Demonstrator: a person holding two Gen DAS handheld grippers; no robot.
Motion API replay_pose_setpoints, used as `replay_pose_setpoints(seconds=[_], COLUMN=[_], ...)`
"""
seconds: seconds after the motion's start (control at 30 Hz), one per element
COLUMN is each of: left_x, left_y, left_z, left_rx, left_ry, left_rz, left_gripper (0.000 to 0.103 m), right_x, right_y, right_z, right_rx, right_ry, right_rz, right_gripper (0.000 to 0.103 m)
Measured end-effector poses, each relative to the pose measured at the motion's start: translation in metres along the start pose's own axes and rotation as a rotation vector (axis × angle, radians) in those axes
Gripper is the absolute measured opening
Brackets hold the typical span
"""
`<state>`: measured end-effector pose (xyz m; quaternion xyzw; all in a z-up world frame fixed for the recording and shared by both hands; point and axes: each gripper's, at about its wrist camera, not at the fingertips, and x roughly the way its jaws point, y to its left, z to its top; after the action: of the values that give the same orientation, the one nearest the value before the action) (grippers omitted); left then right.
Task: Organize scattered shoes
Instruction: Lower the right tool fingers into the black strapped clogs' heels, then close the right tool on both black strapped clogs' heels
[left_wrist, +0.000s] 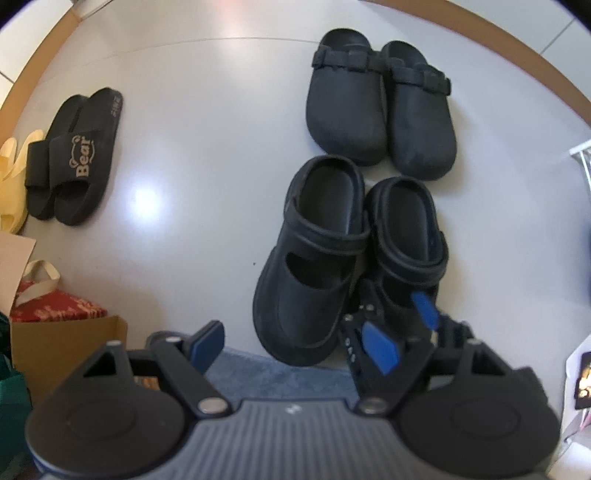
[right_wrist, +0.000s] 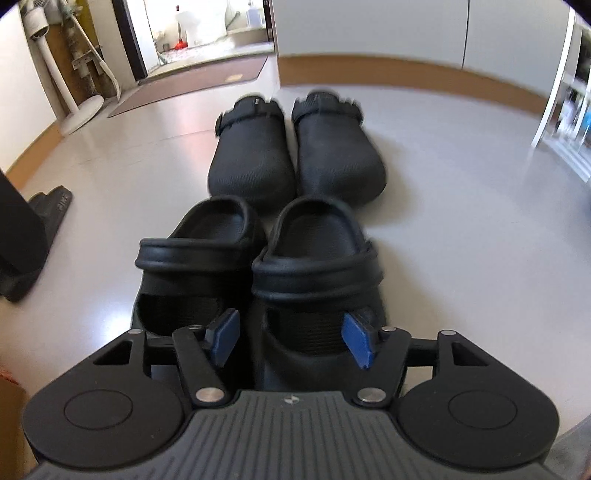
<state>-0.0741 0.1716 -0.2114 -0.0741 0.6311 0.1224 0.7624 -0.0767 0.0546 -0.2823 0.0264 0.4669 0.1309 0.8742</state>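
A: Nearest: right gripper (right_wrist: 289, 338), jaws half-spread either side of the right-hand black rubber strap clog (right_wrist: 314, 295); contact not clear. Left gripper (left_wrist: 295, 341) spread, empty.

B: Step?

A: Aligning that pair behind the black closed-toe clogs (right_wrist: 295, 151) on the floor. Black "Bear" slides (left_wrist: 74, 158) remain stray beside yellow slippers (left_wrist: 13, 177).

Two strap clogs (left_wrist: 332, 258) sit side by side just before the buckled clogs (left_wrist: 380, 99); a slide (left_wrist: 74, 158) lies far left.
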Motion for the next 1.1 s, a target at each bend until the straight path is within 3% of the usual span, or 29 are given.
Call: replay_pose_setpoints(seconds=[0.13,0.43,0.63,0.73,0.8,0.87,1.1], left_x=[0.001,0.006,0.000,0.000,0.000,0.001,0.004], left_y=[-0.001,0.000,0.006,0.009,0.009,0.008,0.003], left_z=[0.004,0.000,0.002,0.004,0.005,0.005,0.003], left_rx=[-0.026,-0.033,-0.053,-0.072,-0.079,-0.074,-0.063], left_ry=[0.008,0.028,-0.003,-0.003,-0.001,0.001,0.002], left_rz=[-0.011,-0.019,-0.015,-0.017,-0.024,-0.021,-0.007], left_gripper=[0.084,0.084,0.084,0.084,0.084,0.084,0.084], right_x=[0.004,0.021,0.043,0.050,0.049,0.046,0.041], right_y=[0.013,0.019,0.016,0.019,0.019,0.019,0.003], right_z=[-0.003,0.002,0.007,0.004,0.001,0.001,0.001], right_rx=[-0.052,-0.031,-0.017,-0.050,-0.060,-0.052,-0.004], right_ry=[0.001,0.004,0.023,0.002,-0.013,-0.008,-0.006], right_rz=[0.039,0.068,0.068,0.066,0.065,0.049,0.026], right_gripper=[0.063,0.063,0.051,0.050,0.045,0.033,0.029])
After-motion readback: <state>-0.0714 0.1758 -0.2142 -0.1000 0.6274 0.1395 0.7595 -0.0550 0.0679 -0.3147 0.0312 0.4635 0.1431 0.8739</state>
